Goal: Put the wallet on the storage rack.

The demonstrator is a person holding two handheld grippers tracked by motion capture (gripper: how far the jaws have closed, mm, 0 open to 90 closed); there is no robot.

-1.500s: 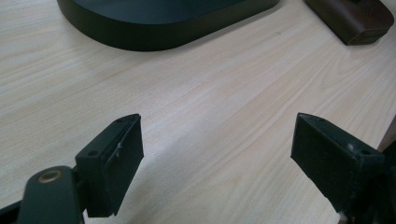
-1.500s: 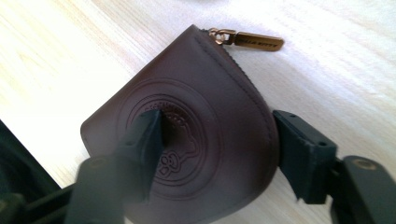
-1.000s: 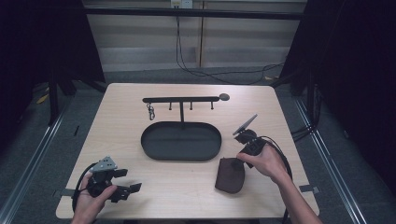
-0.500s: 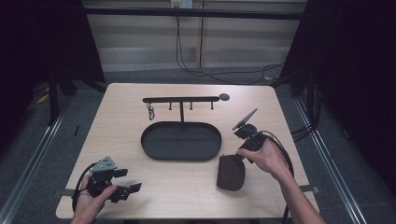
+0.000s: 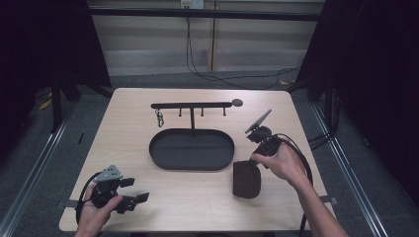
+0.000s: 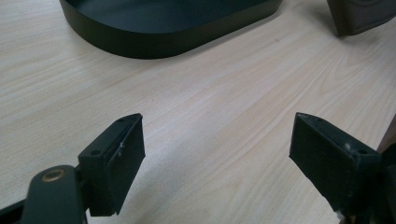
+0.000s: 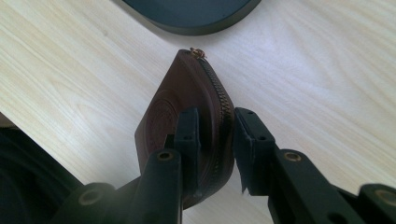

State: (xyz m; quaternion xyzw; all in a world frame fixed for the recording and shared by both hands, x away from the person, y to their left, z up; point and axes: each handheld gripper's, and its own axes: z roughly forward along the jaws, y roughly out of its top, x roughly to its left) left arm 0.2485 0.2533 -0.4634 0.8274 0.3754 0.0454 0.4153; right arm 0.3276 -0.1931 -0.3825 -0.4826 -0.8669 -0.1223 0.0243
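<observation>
Pinching a brown zippered coin pouch along its zipper edge with the right claw — jaws having just been closing, now nearly together on the thin rim, presumably so the pouch hangs edge-up for lifting. Resting just in front of the dark oval tray, near the worktop front. Idling at the near corner: left claw — gaping wide, holding nothing.

A dark brown leather zip pouch shows ringed embossing and a brass zip pull. The oval metal tray is matt black; the wooden table is pale and grained.
</observation>
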